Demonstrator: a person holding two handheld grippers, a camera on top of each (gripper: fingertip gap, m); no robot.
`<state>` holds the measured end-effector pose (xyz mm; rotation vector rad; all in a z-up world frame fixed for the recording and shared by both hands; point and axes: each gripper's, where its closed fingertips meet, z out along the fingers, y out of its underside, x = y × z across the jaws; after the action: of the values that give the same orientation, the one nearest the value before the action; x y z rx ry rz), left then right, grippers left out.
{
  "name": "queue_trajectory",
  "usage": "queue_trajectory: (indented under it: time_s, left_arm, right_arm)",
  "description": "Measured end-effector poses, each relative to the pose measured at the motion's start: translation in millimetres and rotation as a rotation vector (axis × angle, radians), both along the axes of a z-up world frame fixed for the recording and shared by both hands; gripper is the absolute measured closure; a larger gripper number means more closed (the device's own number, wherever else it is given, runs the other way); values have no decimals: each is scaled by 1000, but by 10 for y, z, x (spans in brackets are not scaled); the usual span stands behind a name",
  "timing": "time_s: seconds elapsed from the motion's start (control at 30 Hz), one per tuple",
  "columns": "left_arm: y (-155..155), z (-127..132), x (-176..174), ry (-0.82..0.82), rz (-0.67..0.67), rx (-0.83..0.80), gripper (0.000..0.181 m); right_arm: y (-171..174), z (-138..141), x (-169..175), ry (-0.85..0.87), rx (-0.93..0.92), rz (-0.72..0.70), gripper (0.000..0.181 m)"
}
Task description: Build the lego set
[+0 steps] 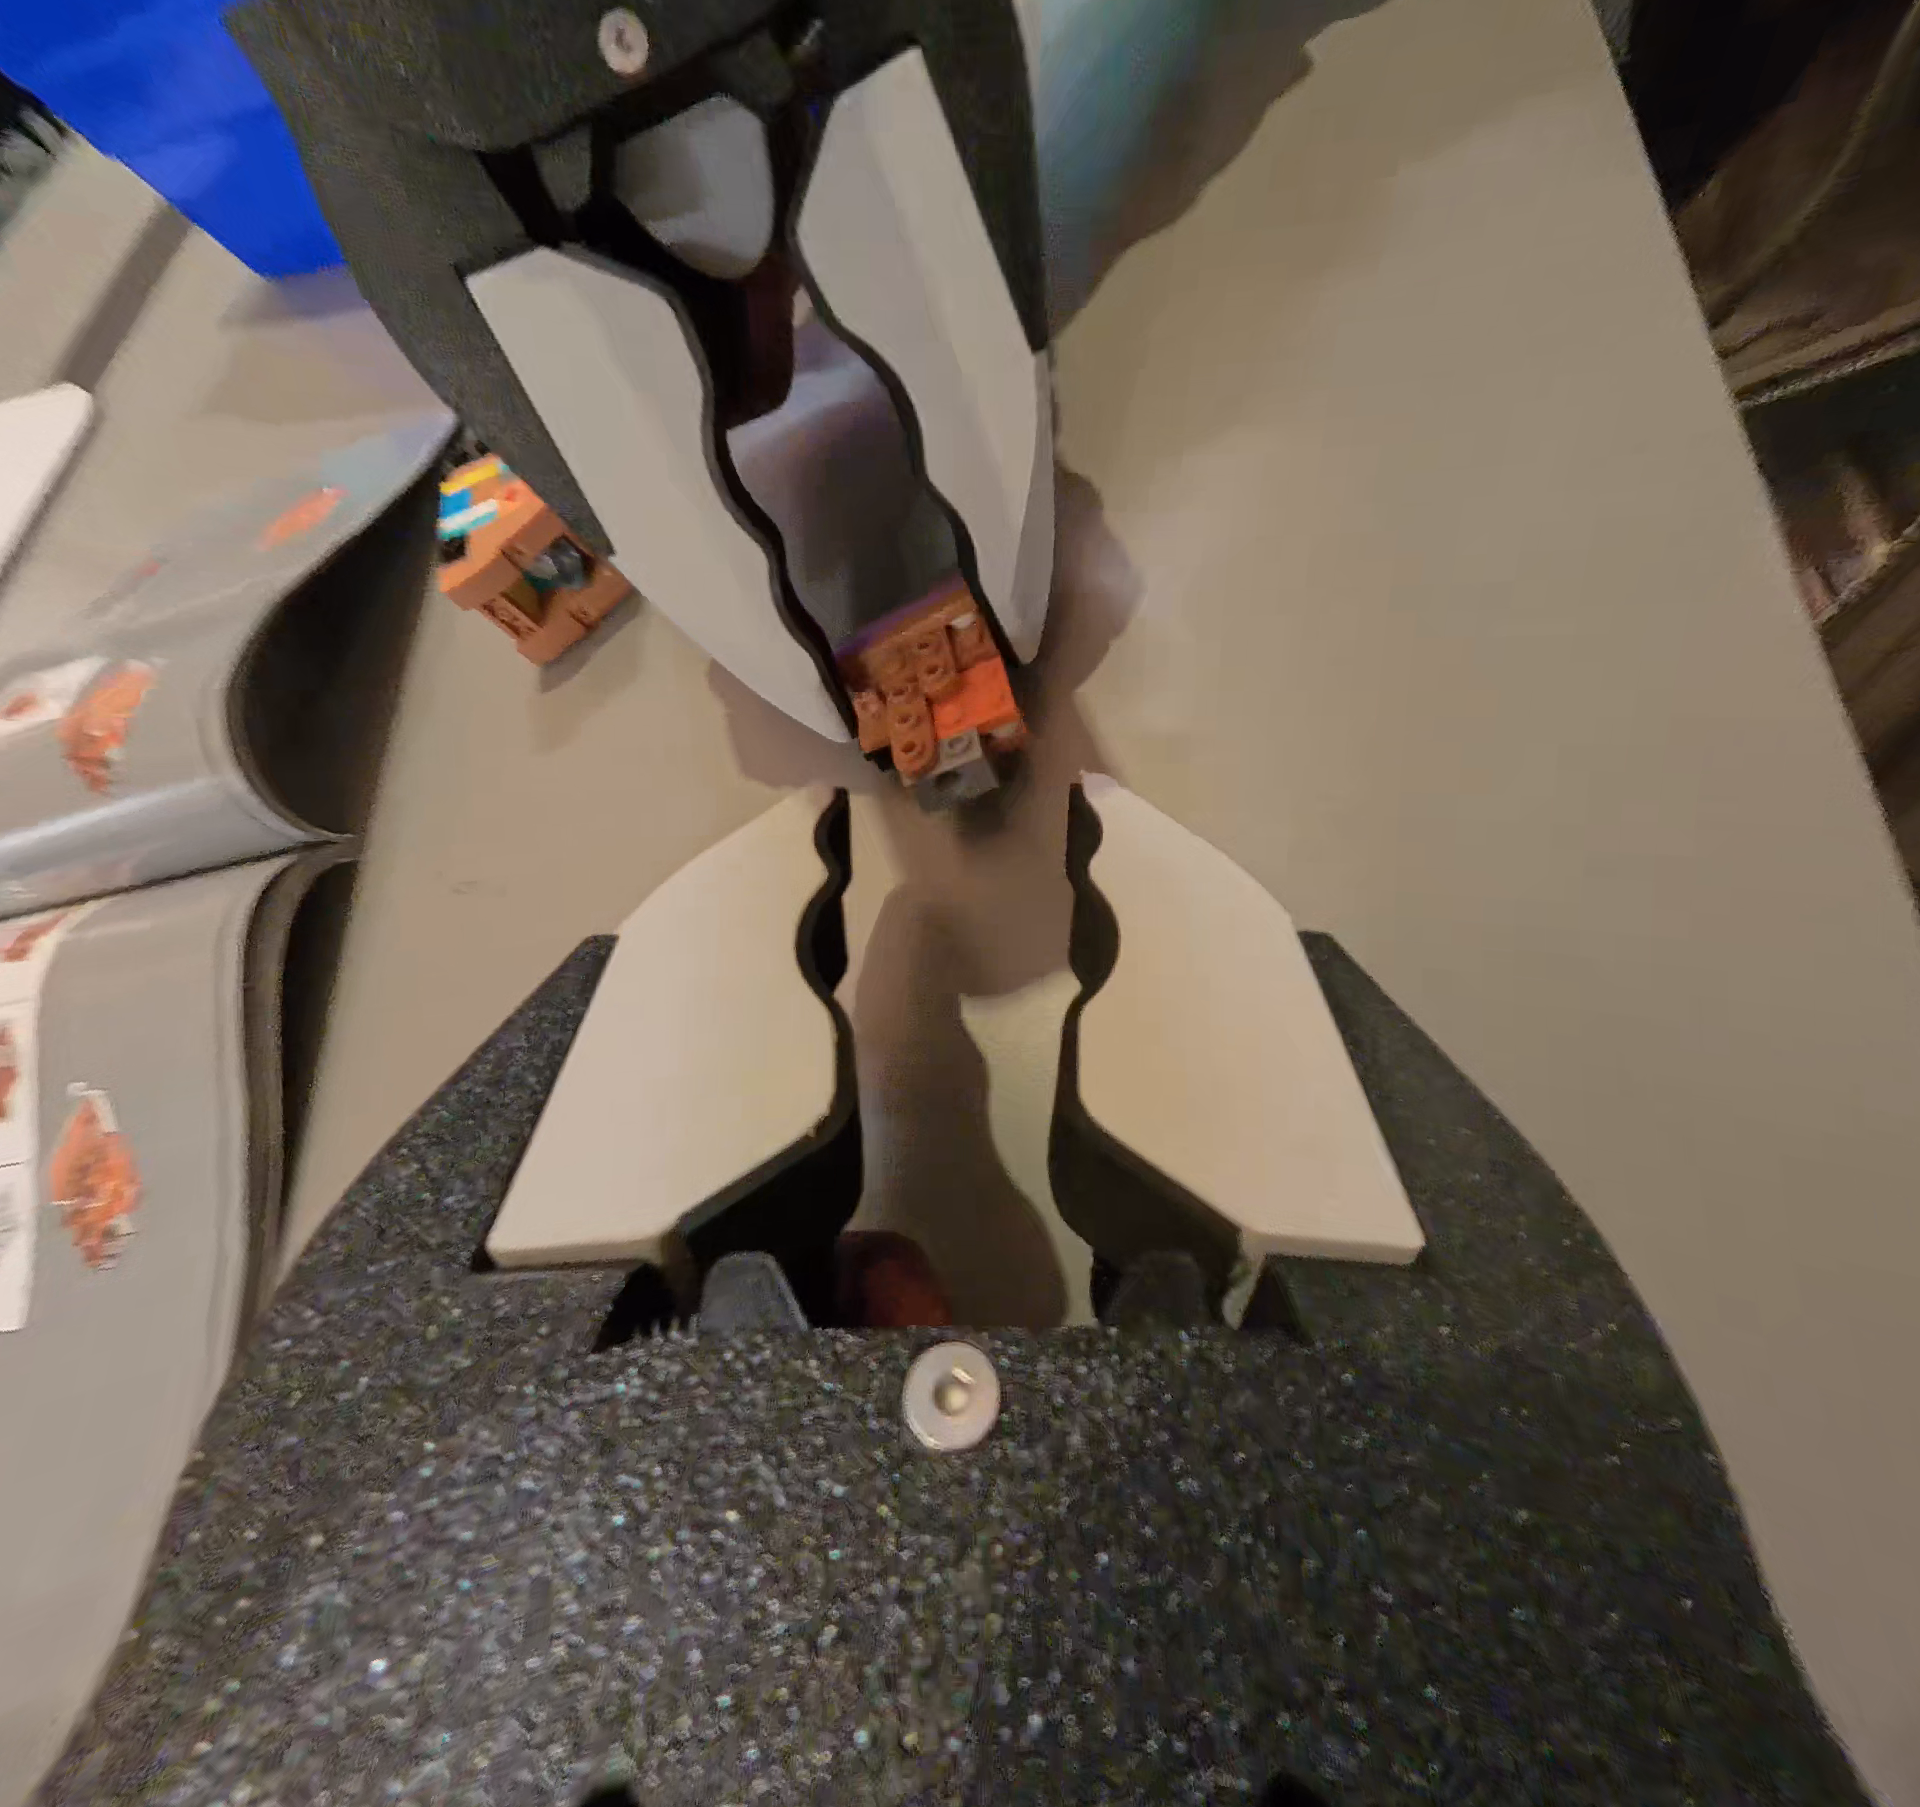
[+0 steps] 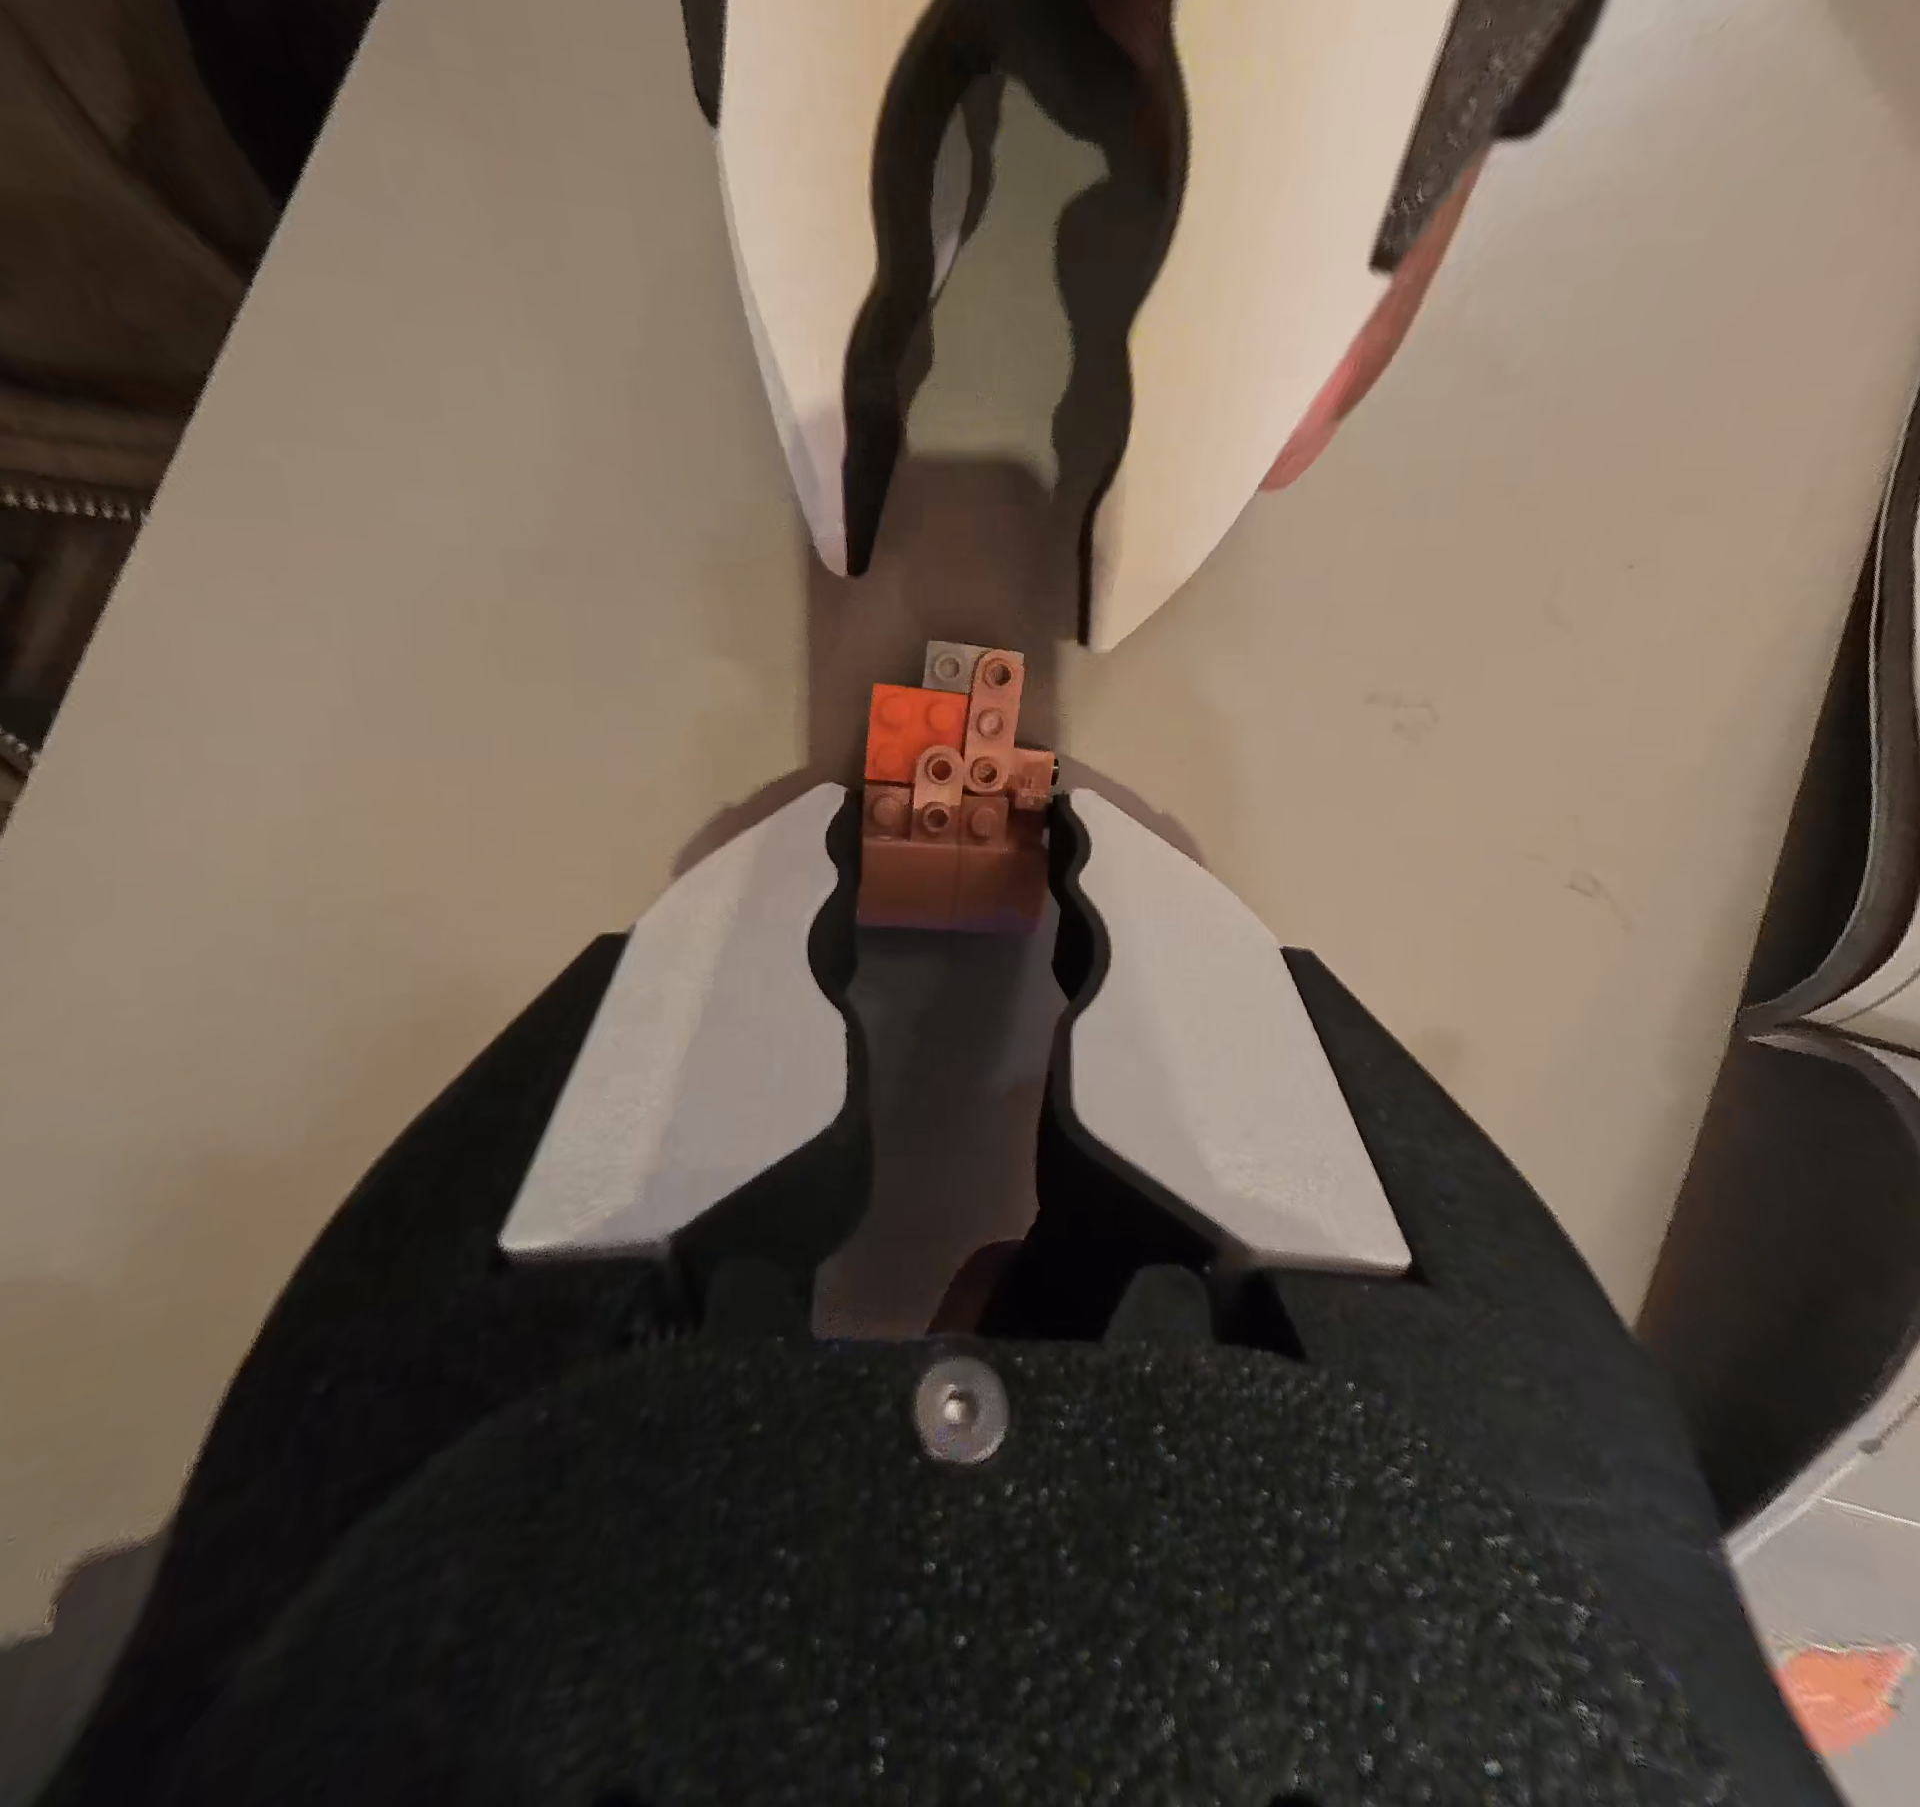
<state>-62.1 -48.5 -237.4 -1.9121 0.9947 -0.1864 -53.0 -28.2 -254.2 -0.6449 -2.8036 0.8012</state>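
Note:
My right gripper (image 2: 956, 801) is shut on a small lego build (image 2: 951, 770) of brown, orange, tan and grey bricks, held just above the cream table (image 2: 468, 614). In the left wrist view the right gripper (image 1: 935, 692) reaches in from the top, with the lego build (image 1: 935, 708) at its fingertips. My left gripper (image 1: 956, 796) is open and empty, facing the right gripper tip to tip, just short of the build's grey end. It also shows at the top of the right wrist view (image 2: 971, 599). A second lego build (image 1: 520, 562), tan with coloured bricks, lies on the table to the left.
An open instruction booklet (image 1: 125, 718) lies at the table's left edge and also shows in the right wrist view (image 2: 1849, 926). A blue container (image 1: 135, 43) stands at the far left. A dark bag (image 1: 1818, 199) sits beyond the table's right edge. The tips of both grippers are at nearly the same place.

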Motion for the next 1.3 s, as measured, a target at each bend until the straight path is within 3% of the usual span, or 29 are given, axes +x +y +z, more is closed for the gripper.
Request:
queue_trajectory:
  time_s: [0.33,0.57,0.8,1.03,1.3]
  left_arm:
    - [35,242,177,337,-138,431,132]
    - [161,260,197,519,-110,502,138]
    - [269,303,127,714,-52,573,161]
    - [315,360,132,755,-6,618,163]
    - [345,442,94,663,68,623,164]
  right_arm:
    - [-71,188,0,-48,-219,-37,147]
    - [-86,317,-49,-47,-252,-80,147]
    - [-92,393,-49,-42,-257,-100,147]
    - [-57,451,-43,-24,-260,-103,147]
    - [-30,553,-71,21,-286,-106,147]
